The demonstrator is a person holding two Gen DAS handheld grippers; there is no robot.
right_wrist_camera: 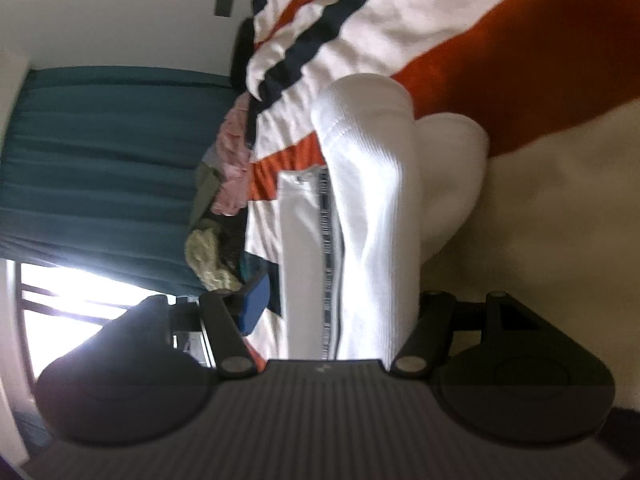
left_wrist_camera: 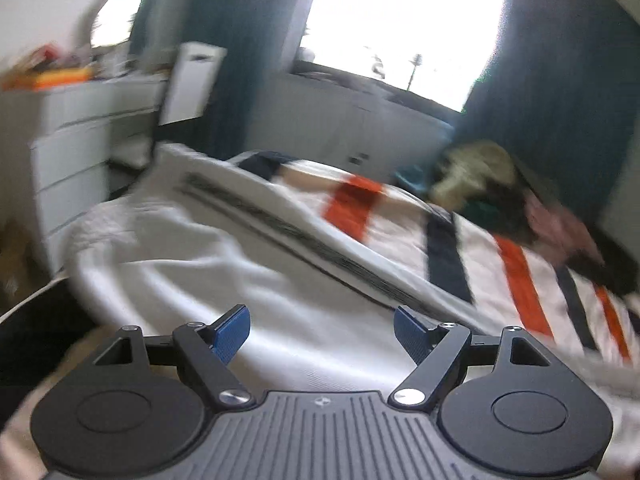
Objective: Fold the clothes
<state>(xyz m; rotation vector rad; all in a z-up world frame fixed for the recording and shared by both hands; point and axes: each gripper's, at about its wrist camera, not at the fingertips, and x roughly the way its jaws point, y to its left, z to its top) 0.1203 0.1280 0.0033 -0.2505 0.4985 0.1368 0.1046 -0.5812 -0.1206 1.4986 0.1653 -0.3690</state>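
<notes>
Just both tools released: left tool (left_wrist_camera: 322, 330) above white garment (left_wrist_camera: 208, 268), bedspread (left_wrist_camera: 532, 300) beyond.

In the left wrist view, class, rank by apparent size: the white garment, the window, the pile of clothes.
1. White garment, though nearness to the camera inflates it.
2. Window.
3. Pile of clothes, farther off on the striped bedcover.
</notes>
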